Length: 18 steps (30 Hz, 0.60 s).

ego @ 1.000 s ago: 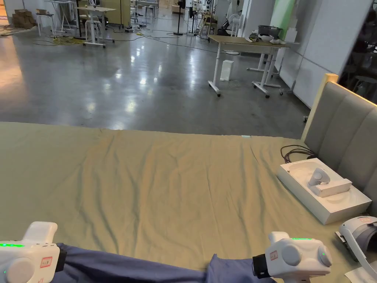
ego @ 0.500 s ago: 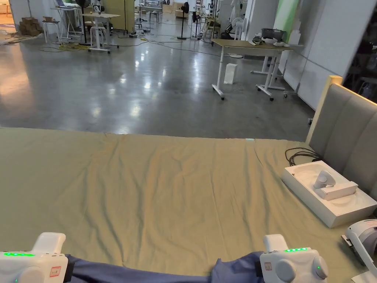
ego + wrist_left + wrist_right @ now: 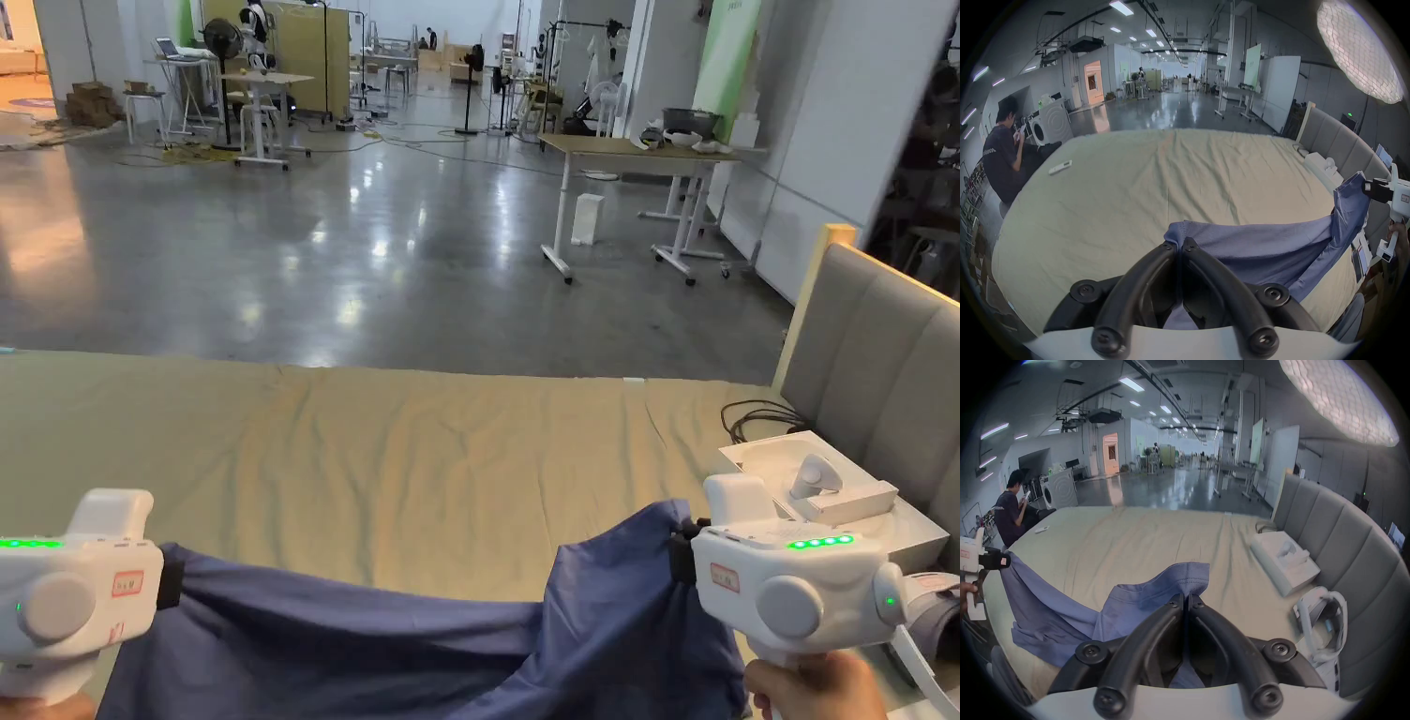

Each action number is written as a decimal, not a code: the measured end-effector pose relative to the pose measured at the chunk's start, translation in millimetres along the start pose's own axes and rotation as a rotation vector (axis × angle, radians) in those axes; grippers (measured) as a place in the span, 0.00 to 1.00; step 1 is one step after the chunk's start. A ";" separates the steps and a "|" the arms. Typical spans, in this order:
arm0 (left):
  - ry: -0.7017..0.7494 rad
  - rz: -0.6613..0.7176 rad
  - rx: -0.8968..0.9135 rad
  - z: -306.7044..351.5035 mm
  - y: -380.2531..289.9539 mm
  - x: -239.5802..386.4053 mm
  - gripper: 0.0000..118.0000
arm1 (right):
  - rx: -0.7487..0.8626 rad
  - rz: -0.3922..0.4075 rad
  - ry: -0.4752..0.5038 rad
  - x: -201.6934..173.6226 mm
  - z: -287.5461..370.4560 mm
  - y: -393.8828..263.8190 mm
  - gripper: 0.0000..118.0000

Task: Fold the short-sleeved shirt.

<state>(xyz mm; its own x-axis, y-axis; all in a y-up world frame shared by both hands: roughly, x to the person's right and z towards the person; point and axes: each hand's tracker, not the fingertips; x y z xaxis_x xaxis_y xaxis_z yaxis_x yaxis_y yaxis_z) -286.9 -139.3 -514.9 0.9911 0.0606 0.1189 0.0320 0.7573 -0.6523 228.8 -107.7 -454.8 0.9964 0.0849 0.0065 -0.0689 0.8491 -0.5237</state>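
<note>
A blue short-sleeved shirt [image 3: 422,637] hangs stretched between my two grippers above the near edge of the olive-sheeted bed [image 3: 422,450]. My left gripper [image 3: 173,586] pinches one edge of the shirt [image 3: 1252,241]; in the left gripper view its jaws [image 3: 1180,246] are closed on the cloth. My right gripper [image 3: 677,558] holds the other edge a little higher; in the right gripper view its jaws [image 3: 1186,597] are closed on a hemmed edge of the shirt [image 3: 1154,591]. The shirt's middle sags and its lower part drapes down toward the sheet.
A white box [image 3: 900,534] holding a controller sits at the bed's right side by the grey padded headboard [image 3: 891,366]. A white headset [image 3: 1320,618] lies near it. A remote [image 3: 1060,167] lies at the bed's far left, where a person [image 3: 1003,156] sits.
Both grippers have risen with the shirt, the right one higher; more blue cloth now hangs off the sheet. The head camera has tilted up.
</note>
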 end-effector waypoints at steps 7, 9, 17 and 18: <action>0.013 -0.014 0.149 65.2 64.6 0.3 0.04 | 0.131 0.014 -0.016 -0.1 49.7 56.1 0.01; 0.034 -0.030 0.191 85.5 83.3 2.1 0.04 | 0.179 0.013 -0.022 0.2 65.4 73.9 0.01; 0.077 -0.057 0.318 142.6 162.5 3.9 0.04 | 0.360 -0.001 -0.049 1.9 120.5 160.9 0.01; 0.085 -0.052 0.334 148.6 171.7 4.4 0.04 | 0.376 -0.007 -0.051 1.6 125.9 171.9 0.01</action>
<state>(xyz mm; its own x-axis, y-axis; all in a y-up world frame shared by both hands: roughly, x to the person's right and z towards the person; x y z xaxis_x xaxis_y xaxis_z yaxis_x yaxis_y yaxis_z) -296.4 87.6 -515.1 0.9969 -0.0277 0.0737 0.0528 0.9297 -0.3646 212.2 104.0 -437.6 0.9937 0.0967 0.0565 -0.0855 0.9809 -0.1747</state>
